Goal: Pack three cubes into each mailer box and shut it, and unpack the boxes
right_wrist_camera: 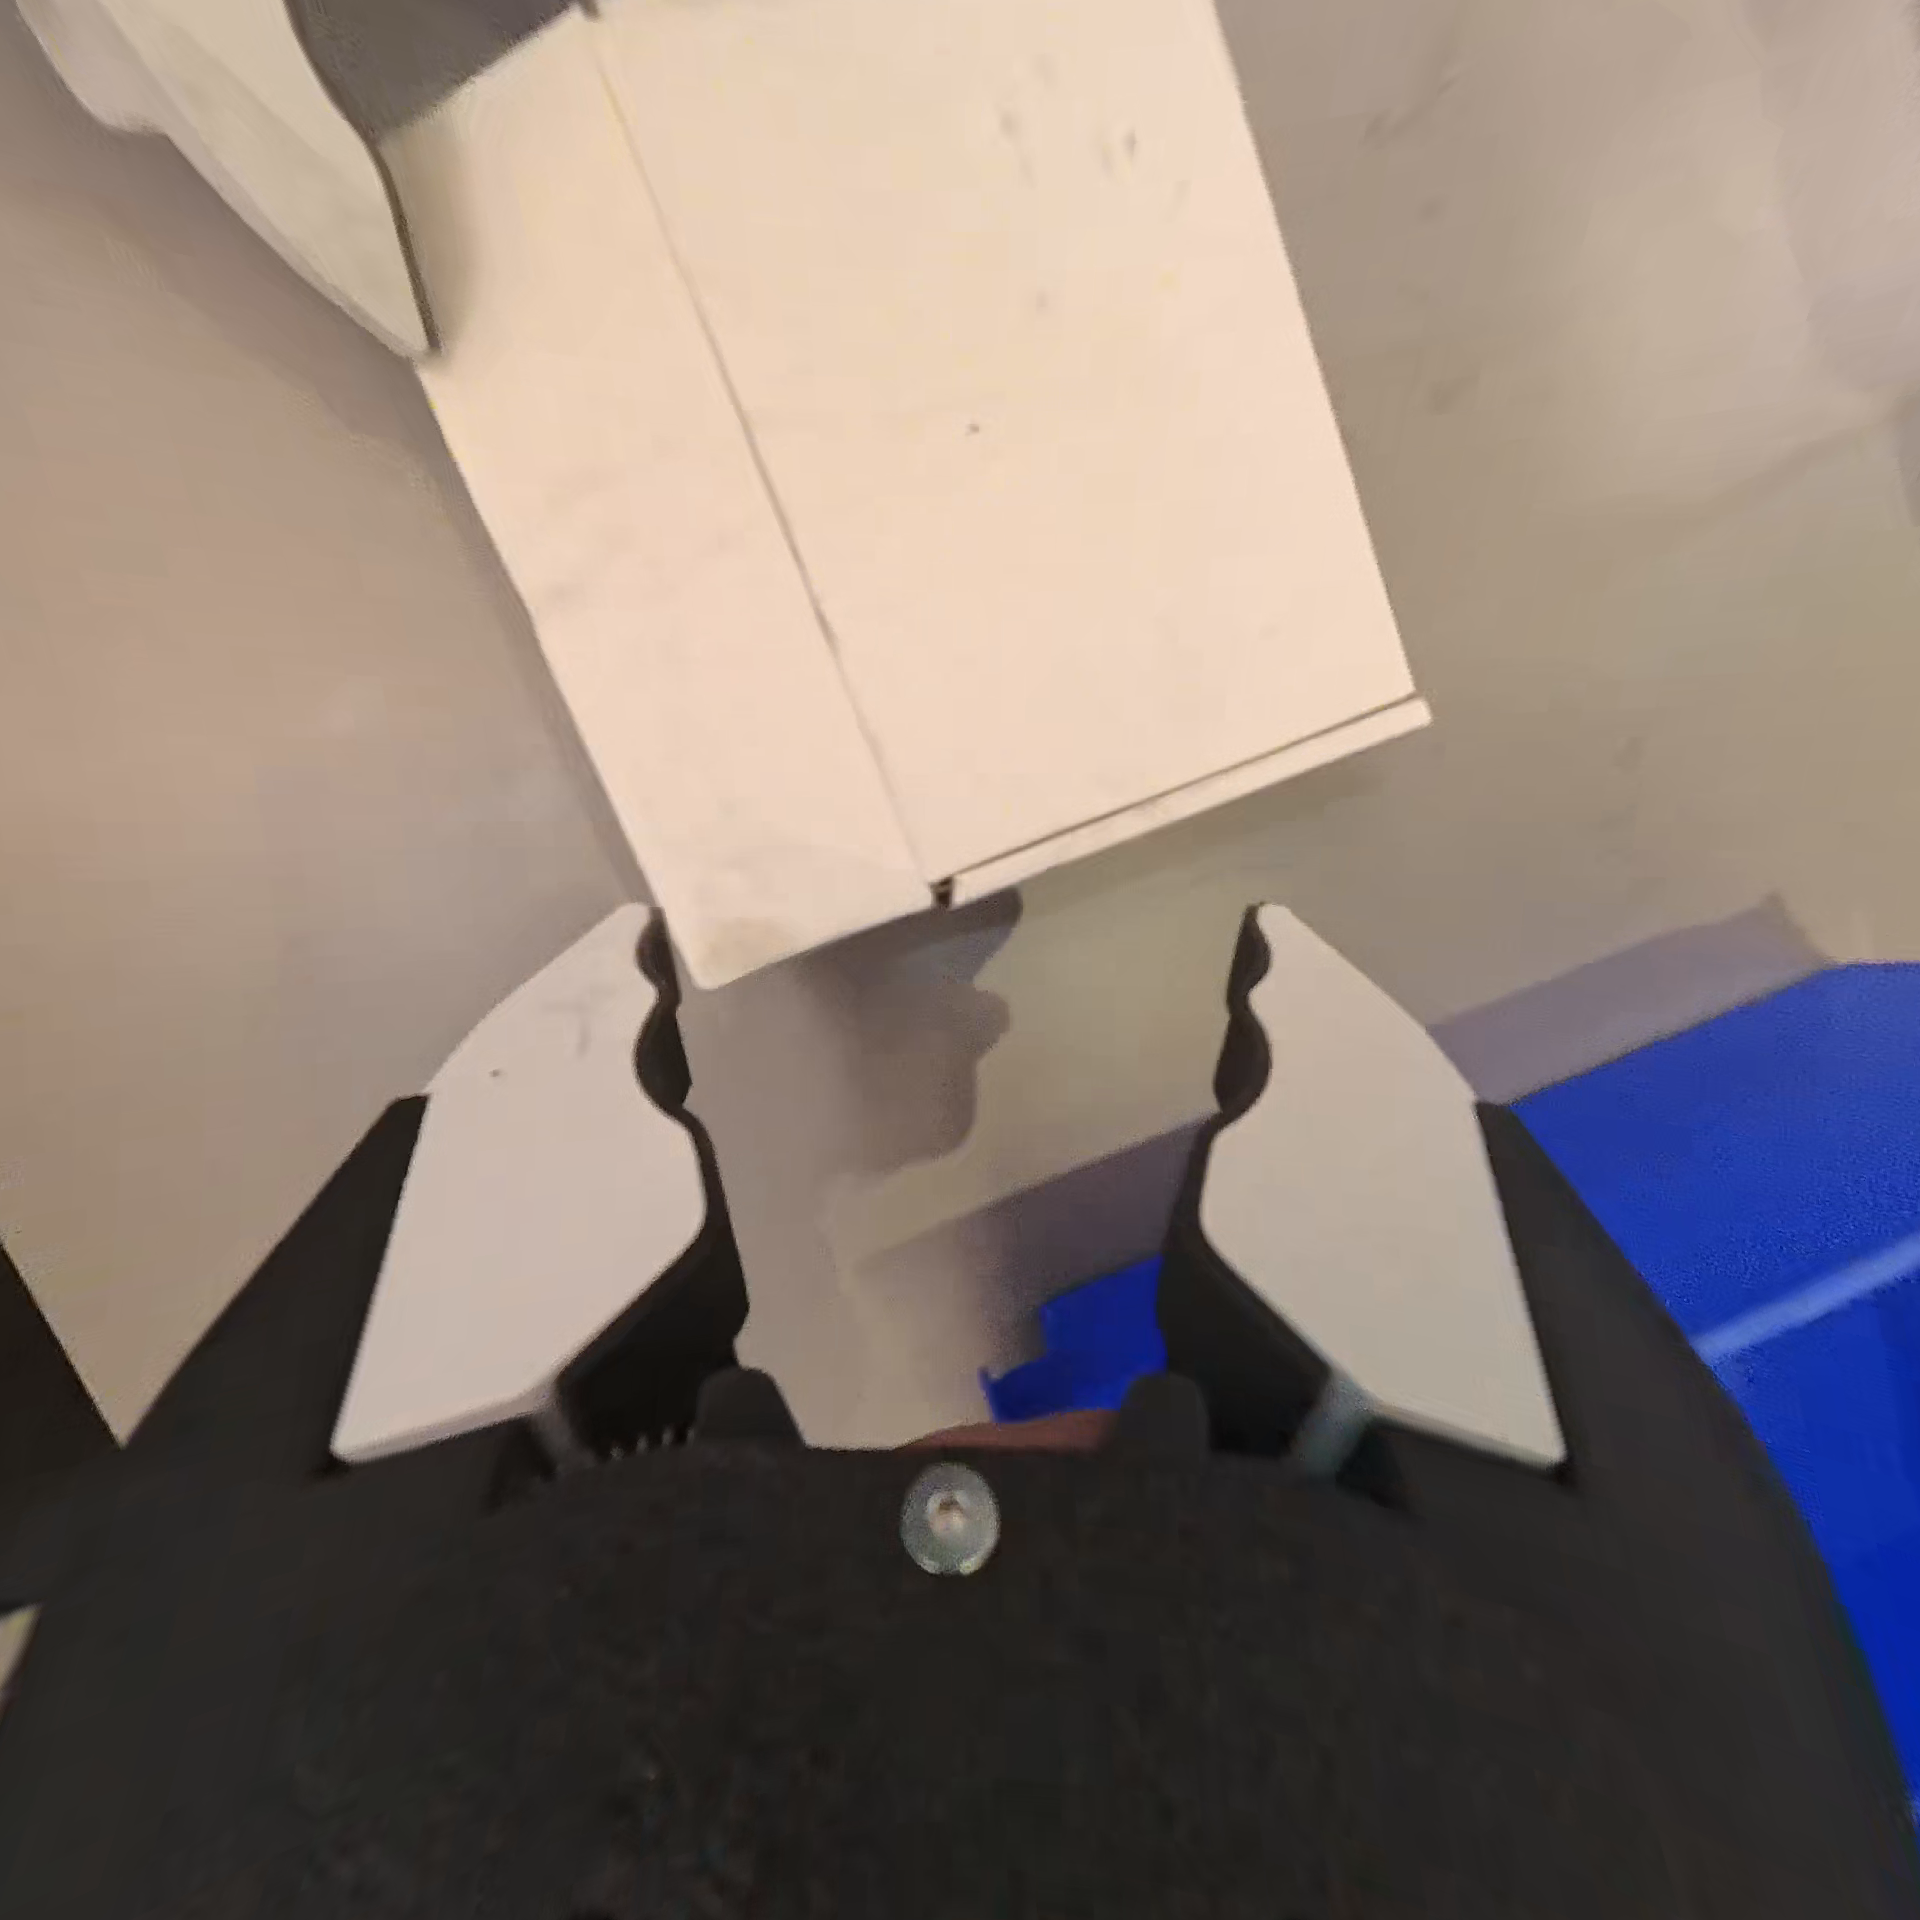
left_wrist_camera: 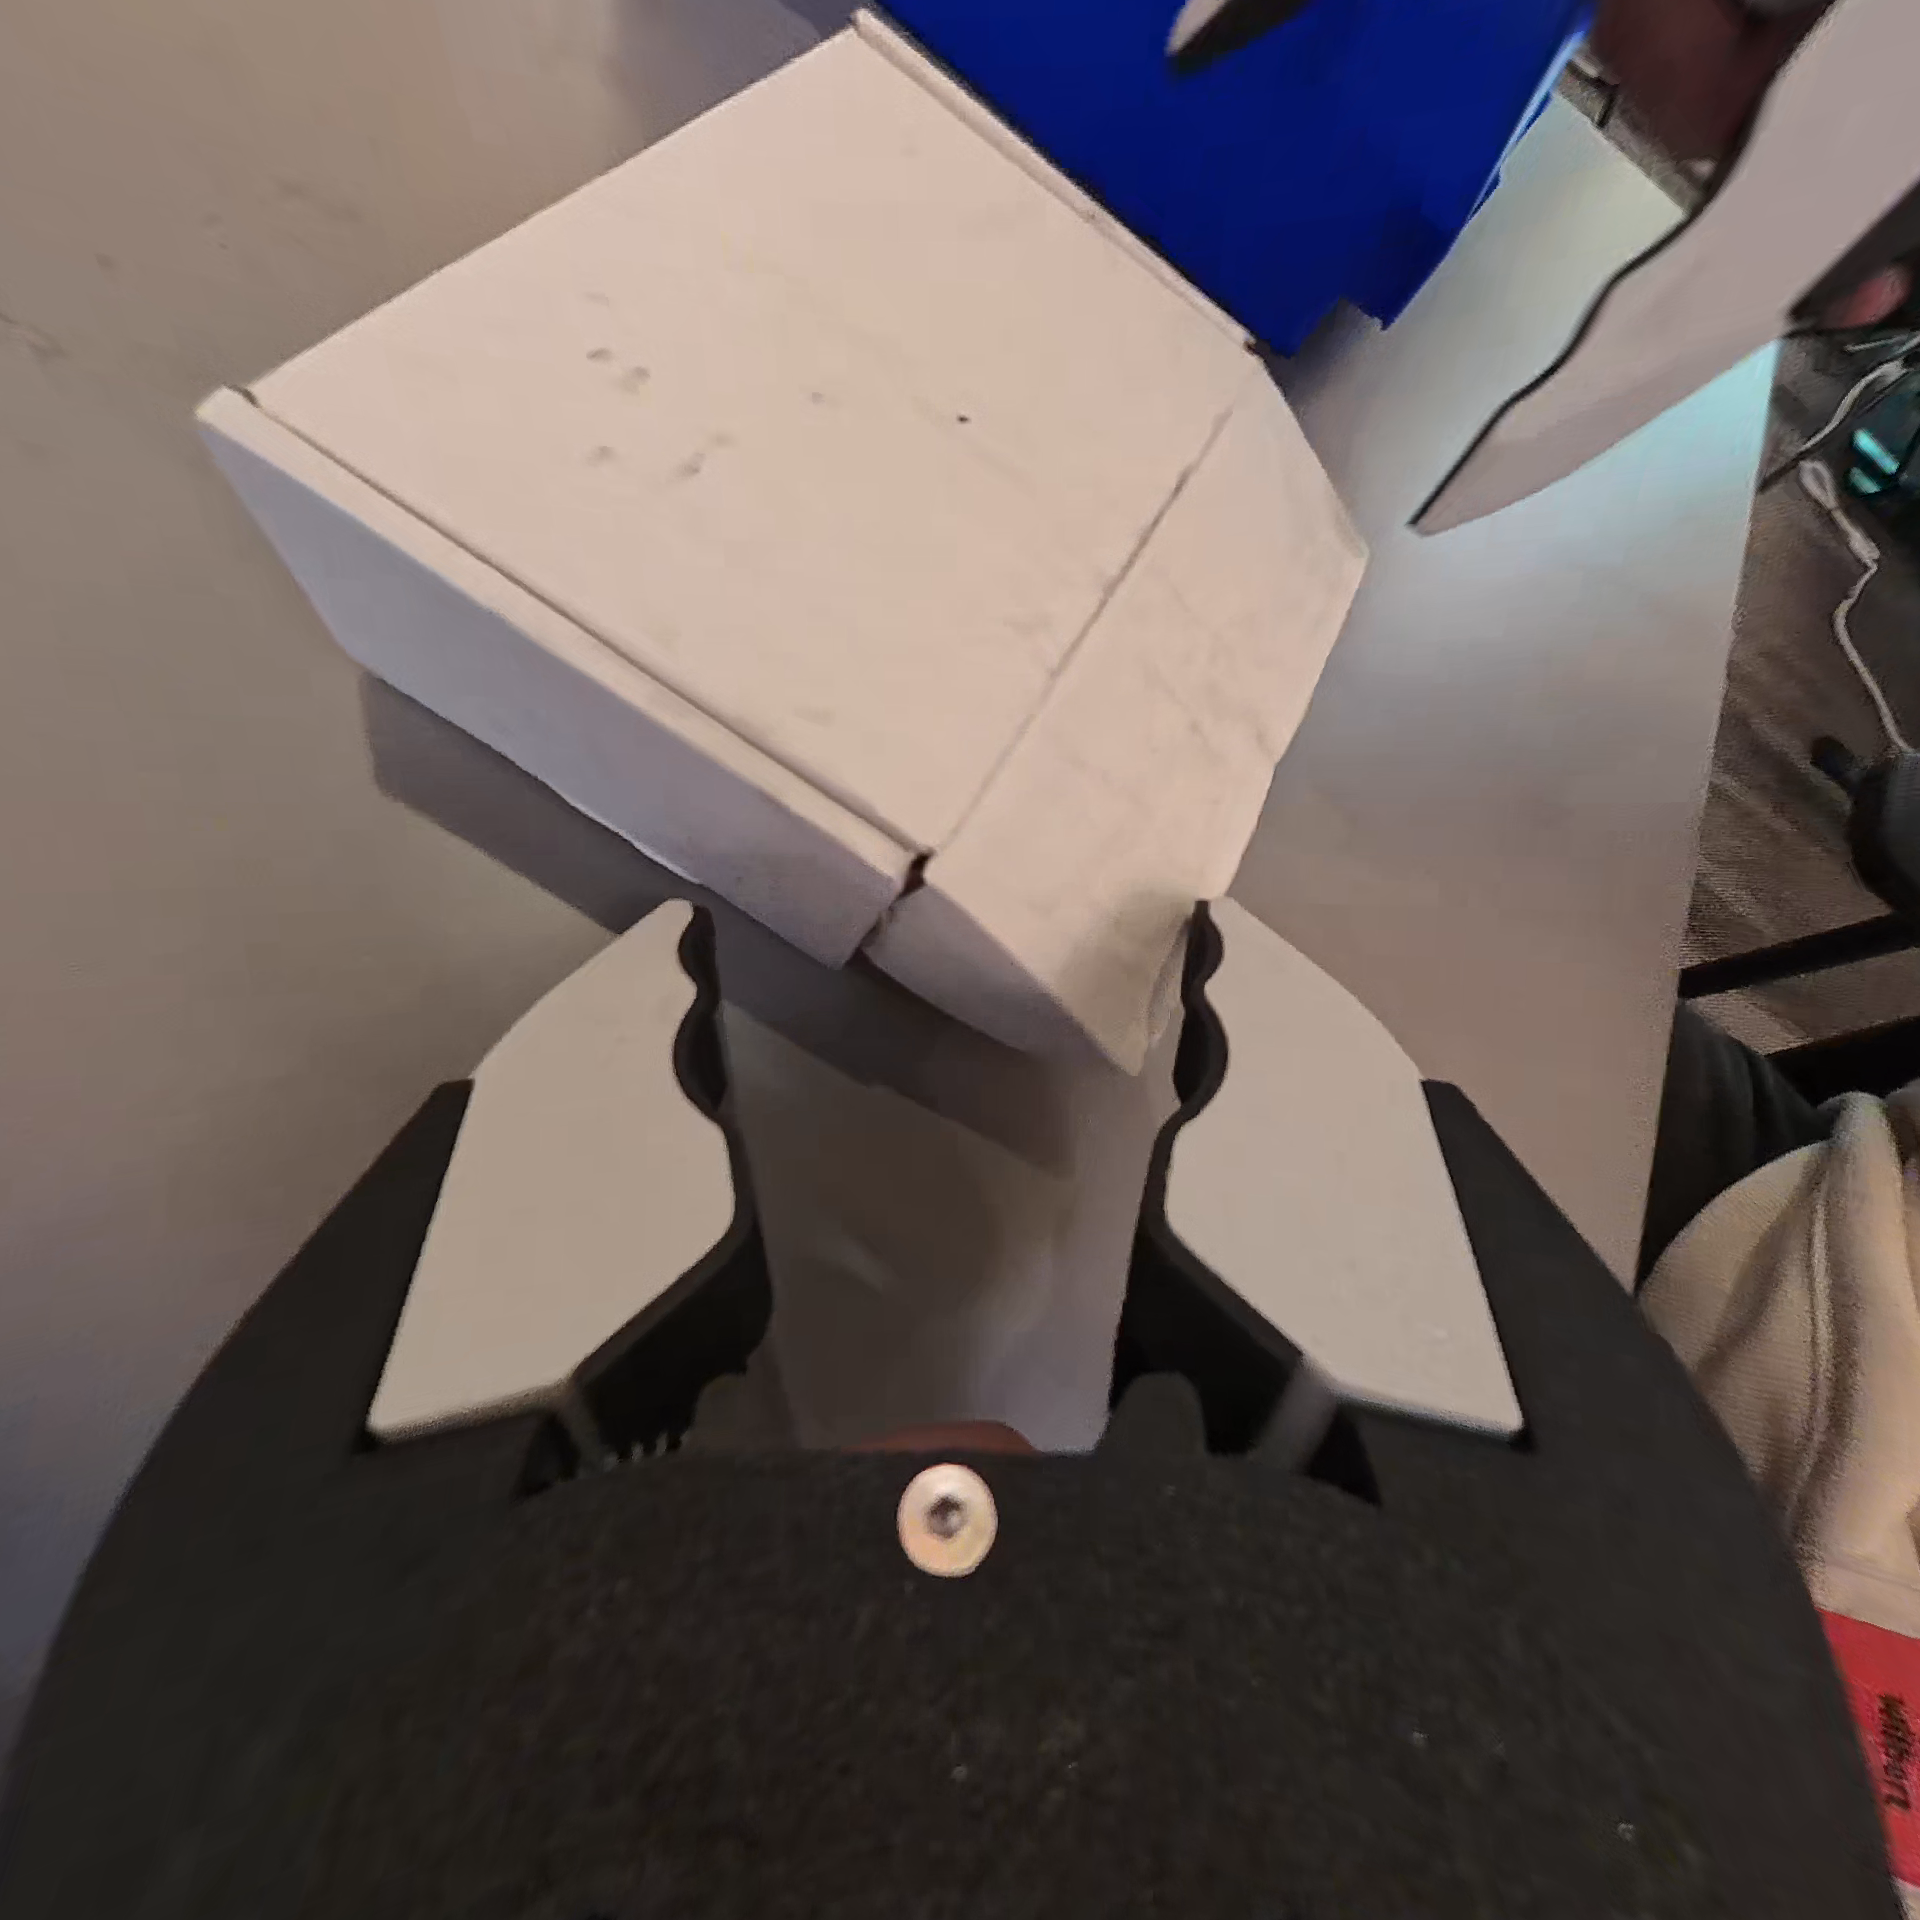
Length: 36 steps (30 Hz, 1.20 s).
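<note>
On the pale grey tabletop (left_wrist_camera: 187,935) lies a closed white cardboard mailer box (left_wrist_camera: 748,540), its lid flat and faintly smudged, turned at an angle to both cameras. Above its near corner hangs the left gripper (left_wrist_camera: 945,914), angled down at the table, its two grey-and-black fingers (left_wrist_camera: 582,1174) spread wide with nothing between them; the box corner reaches just into the gap beside the right fingertip, and contact cannot be judged. From the opposite side the right gripper (right_wrist_camera: 951,920) points down at the same box (right_wrist_camera: 987,468), jaws equally wide and empty, the box's near corner just beside its left fingertip. A blue plastic bin (left_wrist_camera: 1247,135) sits beyond the box in the left view and shows beside the right gripper (right_wrist_camera: 1714,1195) in the other. No cubes can be seen.
</note>
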Each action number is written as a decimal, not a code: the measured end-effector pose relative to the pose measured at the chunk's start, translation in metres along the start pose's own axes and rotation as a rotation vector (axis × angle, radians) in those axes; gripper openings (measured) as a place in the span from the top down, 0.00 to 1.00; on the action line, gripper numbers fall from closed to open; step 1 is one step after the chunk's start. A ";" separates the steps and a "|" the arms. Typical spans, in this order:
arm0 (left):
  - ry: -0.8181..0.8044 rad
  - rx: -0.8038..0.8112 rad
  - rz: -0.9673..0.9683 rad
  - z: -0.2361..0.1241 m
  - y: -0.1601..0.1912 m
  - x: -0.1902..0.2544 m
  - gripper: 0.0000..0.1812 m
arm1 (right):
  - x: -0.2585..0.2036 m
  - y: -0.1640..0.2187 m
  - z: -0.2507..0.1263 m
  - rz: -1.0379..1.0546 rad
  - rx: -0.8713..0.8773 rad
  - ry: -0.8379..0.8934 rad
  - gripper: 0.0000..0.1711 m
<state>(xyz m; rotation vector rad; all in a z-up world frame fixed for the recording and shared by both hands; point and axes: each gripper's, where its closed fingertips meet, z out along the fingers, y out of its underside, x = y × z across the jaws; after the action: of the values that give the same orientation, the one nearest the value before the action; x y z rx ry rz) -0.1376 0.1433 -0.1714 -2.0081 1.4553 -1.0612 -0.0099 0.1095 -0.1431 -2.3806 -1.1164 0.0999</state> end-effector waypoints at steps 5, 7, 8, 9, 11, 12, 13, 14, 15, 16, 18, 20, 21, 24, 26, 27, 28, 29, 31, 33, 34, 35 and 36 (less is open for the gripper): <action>0.069 -0.015 0.047 0.004 -0.001 -0.001 0.52 | 0.014 -0.008 0.019 -0.148 -0.099 -0.026 0.29; 0.074 -0.023 0.062 0.005 -0.001 -0.002 0.51 | 0.006 -0.010 0.018 -0.201 -0.223 -0.027 0.28; 0.077 -0.026 0.065 0.006 -0.001 -0.002 0.50 | -0.001 -0.016 0.015 -0.238 -0.238 -0.036 0.28; 0.081 -0.027 0.070 0.006 -0.001 -0.002 0.50 | -0.005 -0.022 0.012 -0.286 -0.246 -0.024 0.29; 0.083 -0.028 0.077 0.007 0.000 -0.003 0.50 | -0.001 -0.030 0.013 -0.352 -0.263 0.016 0.28; 0.087 -0.035 0.077 0.008 0.001 -0.003 0.49 | 0.005 -0.030 0.017 -0.367 -0.282 0.027 0.25; 0.088 -0.041 0.079 0.008 0.002 -0.002 0.49 | 0.013 -0.025 0.021 -0.373 -0.323 0.033 0.25; 0.082 -0.042 0.085 0.009 0.002 -0.002 0.49 | 0.022 -0.021 0.026 -0.370 -0.355 0.039 0.22; 0.066 -0.044 0.097 0.009 0.003 -0.003 0.51 | 0.027 -0.017 0.031 -0.348 -0.369 0.022 0.19; 0.048 -0.048 0.113 0.009 0.004 -0.005 0.51 | 0.032 -0.015 0.035 -0.331 -0.382 0.011 0.18; 0.020 -0.065 0.143 0.010 0.006 -0.006 0.52 | 0.034 -0.013 0.043 -0.322 -0.390 -0.006 0.15; -0.021 -0.086 0.166 0.012 0.008 -0.010 0.55 | 0.036 -0.012 0.050 -0.323 -0.413 -0.006 0.14; -0.041 -0.095 0.176 0.014 0.009 -0.013 0.57 | 0.037 -0.011 0.053 -0.322 -0.426 -0.005 0.14; -0.074 -0.100 0.189 0.015 0.008 -0.018 0.61 | 0.039 -0.006 0.060 -0.296 -0.467 -0.038 0.14; -0.083 -0.099 0.189 0.015 0.007 -0.019 0.61 | 0.040 -0.006 0.061 -0.297 -0.489 -0.052 0.15; -0.087 -0.100 0.190 0.015 0.008 -0.019 0.61 | 0.040 -0.005 0.060 -0.305 -0.505 -0.054 0.15; -0.093 -0.102 0.190 0.015 0.008 -0.020 0.62 | 0.040 -0.004 0.060 -0.309 -0.517 -0.051 0.15; -0.102 -0.104 0.192 0.015 0.008 -0.020 0.62 | 0.040 -0.004 0.060 -0.308 -0.526 -0.051 0.15; -0.133 -0.105 0.205 0.016 0.007 -0.023 0.64 | 0.042 -0.005 0.060 -0.309 -0.522 -0.042 0.17; -0.187 -0.102 0.218 0.016 0.007 -0.029 0.68 | 0.043 -0.007 0.061 -0.298 -0.498 -0.032 0.20; -0.209 -0.102 0.222 0.016 0.006 -0.031 0.69 | 0.044 -0.007 0.061 -0.297 -0.488 -0.025 0.21; -0.233 -0.104 0.227 0.016 0.006 -0.033 0.71 | 0.044 -0.008 0.062 -0.295 -0.476 -0.022 0.21; -0.250 -0.107 0.233 0.016 0.006 -0.034 0.72 | 0.045 -0.008 0.062 -0.296 -0.468 -0.020 0.22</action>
<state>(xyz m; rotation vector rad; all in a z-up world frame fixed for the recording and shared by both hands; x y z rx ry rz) -0.1333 0.1719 -0.1967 -1.9037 1.5890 -0.6242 -0.0032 0.1723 -0.1867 -2.5707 -1.6340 -0.2683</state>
